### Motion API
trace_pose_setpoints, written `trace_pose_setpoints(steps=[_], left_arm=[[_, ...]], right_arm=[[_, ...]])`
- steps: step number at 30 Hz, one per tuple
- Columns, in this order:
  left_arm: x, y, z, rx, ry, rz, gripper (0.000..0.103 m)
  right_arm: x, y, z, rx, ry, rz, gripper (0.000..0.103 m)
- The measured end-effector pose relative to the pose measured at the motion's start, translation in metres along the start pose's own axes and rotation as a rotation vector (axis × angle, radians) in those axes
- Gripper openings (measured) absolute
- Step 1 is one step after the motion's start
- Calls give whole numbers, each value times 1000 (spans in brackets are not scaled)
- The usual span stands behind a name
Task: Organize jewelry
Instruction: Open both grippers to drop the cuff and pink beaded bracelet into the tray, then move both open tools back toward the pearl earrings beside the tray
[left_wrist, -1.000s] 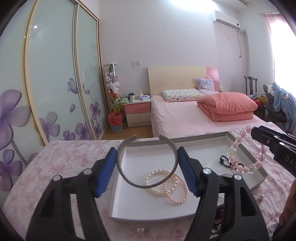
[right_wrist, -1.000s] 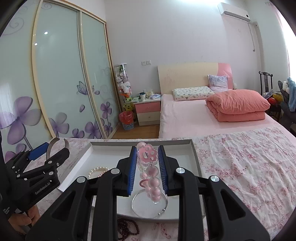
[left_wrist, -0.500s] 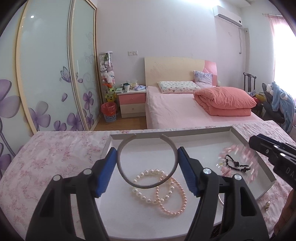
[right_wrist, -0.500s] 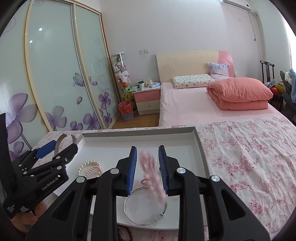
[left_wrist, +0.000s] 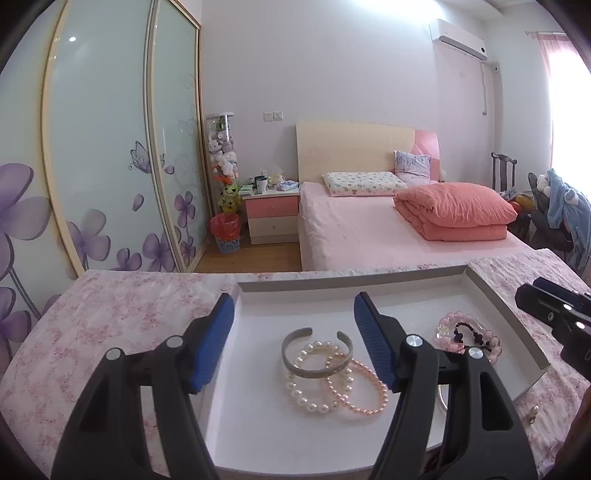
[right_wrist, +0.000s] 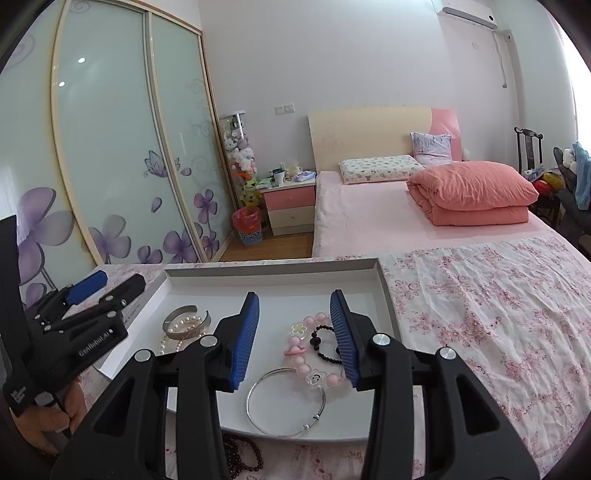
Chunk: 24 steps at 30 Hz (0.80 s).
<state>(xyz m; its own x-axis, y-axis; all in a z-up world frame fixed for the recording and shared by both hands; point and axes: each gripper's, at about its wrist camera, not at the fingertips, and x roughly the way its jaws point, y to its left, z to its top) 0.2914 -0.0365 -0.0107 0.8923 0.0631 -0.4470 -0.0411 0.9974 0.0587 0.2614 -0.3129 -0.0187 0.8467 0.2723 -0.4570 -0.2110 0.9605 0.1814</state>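
A white tray (left_wrist: 351, 278) lies on the floral cloth. My left gripper (left_wrist: 293, 301) hovers open above it with nothing between its pads. Under it a silver cuff (left_wrist: 317, 371) rests on a white pearl bracelet (left_wrist: 314, 395), beside a pink pearl bracelet (left_wrist: 365, 402). Over the tray (right_wrist: 269, 273), at its right half, my right gripper (right_wrist: 294, 295) has its jaws opening. No pad touches the pink bead bracelet (right_wrist: 306, 365), which lies flat below on the tray floor. A black bead bracelet (right_wrist: 325, 354) and a thin silver bangle (right_wrist: 273, 430) lie next to it.
A dark red bead strand (right_wrist: 240, 454) lies on the cloth in front of the tray. A small earring (left_wrist: 532, 410) sits on the cloth to the tray's right. A hand (right_wrist: 48, 421) holds the left gripper's handle. Behind the table stands a pink bed (right_wrist: 406, 218).
The silver cuff has left the left jaws and now lies in the tray on the pearls. The pink bead bracelet dropped from the right jaws into the tray, and those jaws stand wider.
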Motion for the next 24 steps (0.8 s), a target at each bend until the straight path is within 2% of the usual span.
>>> trace_pose_setpoints(steps=[9, 16, 20, 24], left_arm=[[-24, 34, 3, -25, -21, 73, 66], [-49, 55, -13, -40, -4, 97, 66], [-64, 66, -29, -46, 19, 96, 66], [-76, 73, -50, -45, 59, 87, 66]], right_arm=[[-16, -1, -2, 3, -5, -5, 42], [-33, -5, -10, 1, 8, -17, 42], [-43, -12, -24, 13, 48, -27, 42], [-46, -18, -45, 13, 123, -52, 42]])
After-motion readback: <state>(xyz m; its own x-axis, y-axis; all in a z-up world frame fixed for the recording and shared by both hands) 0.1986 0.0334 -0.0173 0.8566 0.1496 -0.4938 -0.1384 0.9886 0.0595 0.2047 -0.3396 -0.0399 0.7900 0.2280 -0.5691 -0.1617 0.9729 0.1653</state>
